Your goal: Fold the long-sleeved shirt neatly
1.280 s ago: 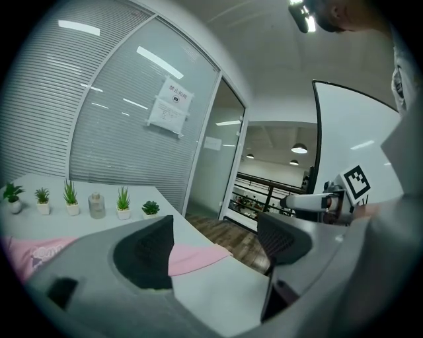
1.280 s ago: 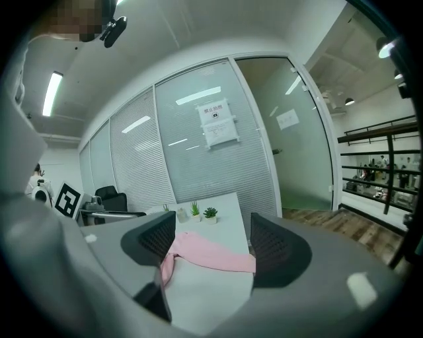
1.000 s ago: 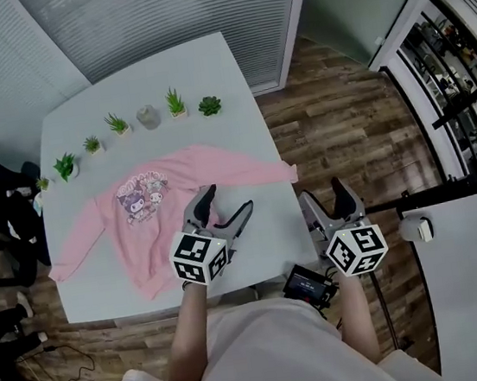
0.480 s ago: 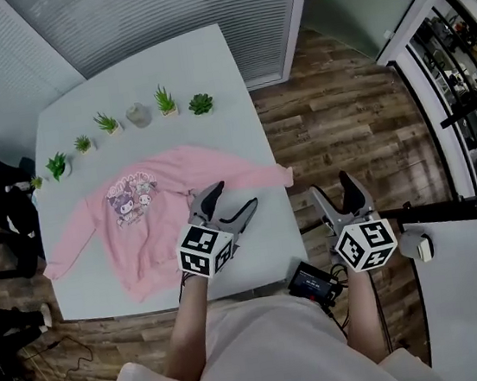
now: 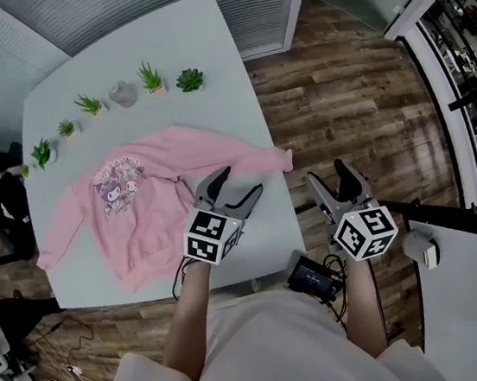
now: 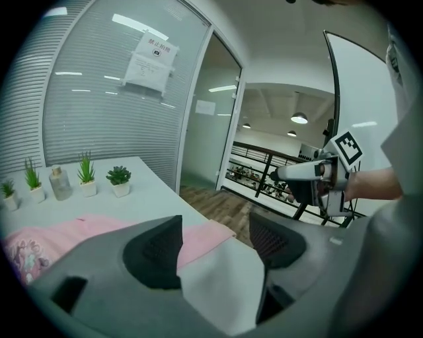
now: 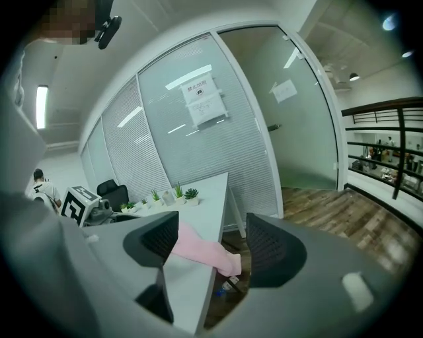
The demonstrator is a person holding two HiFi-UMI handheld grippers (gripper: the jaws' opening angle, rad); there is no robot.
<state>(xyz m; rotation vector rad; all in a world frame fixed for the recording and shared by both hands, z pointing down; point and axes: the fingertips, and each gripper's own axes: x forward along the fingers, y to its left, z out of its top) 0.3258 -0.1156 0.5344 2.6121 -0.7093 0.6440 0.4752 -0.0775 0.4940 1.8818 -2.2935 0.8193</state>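
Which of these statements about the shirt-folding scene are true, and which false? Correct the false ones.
1. The pink shirt lies on the table, print facing up. True.
2. The shirt is already folded in half. False: it lies spread out, unfolded.
3. One cuff overhangs the table's edge. True.
4. The left gripper clamps a sleeve. False: its jaws, just closing a little, stand apart and grip nothing.

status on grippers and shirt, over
Left gripper, right gripper: both open, empty, jaws just been closing slightly. Pink long-sleeved shirt spread flat on white table, unfolded. Small potted plants along far edge, clear of it.
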